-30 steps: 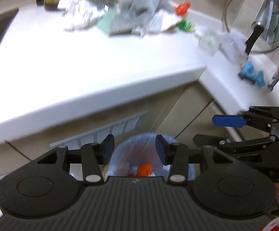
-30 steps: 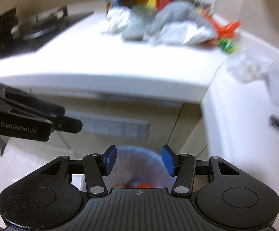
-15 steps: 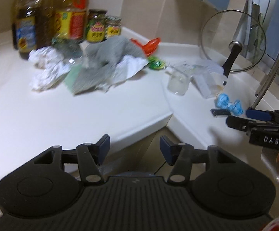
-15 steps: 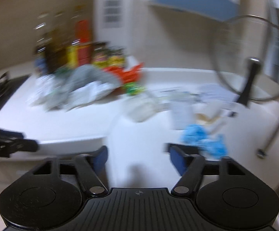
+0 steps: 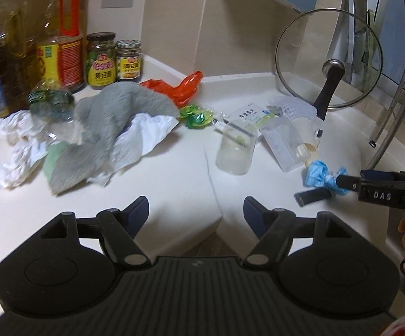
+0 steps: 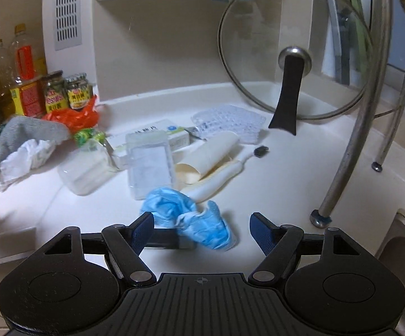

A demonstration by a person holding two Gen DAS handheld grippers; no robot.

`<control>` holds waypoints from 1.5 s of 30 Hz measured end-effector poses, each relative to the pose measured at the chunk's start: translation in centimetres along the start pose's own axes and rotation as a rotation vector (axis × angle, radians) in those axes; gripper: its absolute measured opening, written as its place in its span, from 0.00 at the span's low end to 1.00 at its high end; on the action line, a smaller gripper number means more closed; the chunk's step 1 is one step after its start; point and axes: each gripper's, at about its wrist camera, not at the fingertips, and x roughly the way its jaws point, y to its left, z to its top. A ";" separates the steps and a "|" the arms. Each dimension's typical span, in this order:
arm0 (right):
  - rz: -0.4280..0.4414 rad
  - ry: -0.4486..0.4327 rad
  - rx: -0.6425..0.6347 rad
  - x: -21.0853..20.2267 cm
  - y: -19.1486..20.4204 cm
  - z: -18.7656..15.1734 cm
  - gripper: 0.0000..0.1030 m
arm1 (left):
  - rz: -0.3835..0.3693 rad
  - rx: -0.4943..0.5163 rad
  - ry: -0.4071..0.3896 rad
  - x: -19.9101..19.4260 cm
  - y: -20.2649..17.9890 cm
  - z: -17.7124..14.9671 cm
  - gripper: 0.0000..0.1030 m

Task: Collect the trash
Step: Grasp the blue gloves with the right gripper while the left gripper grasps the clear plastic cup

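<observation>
Right gripper (image 6: 201, 231), jaws wide and empty, nearest: crumpled blue face mask (image 6: 191, 218) just ahead on table (image 6: 300, 179), long axis crosswise; left gripper (image 5: 196, 212) wide, empty, well apart

Glossy white counter (image 5: 174, 184), fuzzy grey cloth (image 5: 110, 117), glass lid (image 6: 292, 44), crumpled paper (image 5: 17, 151).

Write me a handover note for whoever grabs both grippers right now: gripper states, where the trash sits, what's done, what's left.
Left gripper: open, empty, its jaws just widened, over the white countertop.
Right gripper: open, empty, the crumpled blue face mask just ahead of its jaws.
Still on the counter: crumpled white paper, orange plastic bag, green candy wrapper, clear plastic cup, paper cup.
Done: nothing visible here.
Left: all of it; the mask looks the likely next pick.
</observation>
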 end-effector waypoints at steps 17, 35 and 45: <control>0.067 0.060 0.002 2.8 -1.7 0.2 0.24 | -0.011 0.089 0.015 6.7 -3.6 3.3 0.70; 0.076 0.006 0.009 0.8 -1.3 0.5 0.20 | -0.008 0.290 0.070 12.2 -6.5 5.5 0.47; 0.062 0.009 0.032 0.2 -1.6 0.3 0.20 | -0.010 0.264 0.059 10.9 -6.4 5.2 0.43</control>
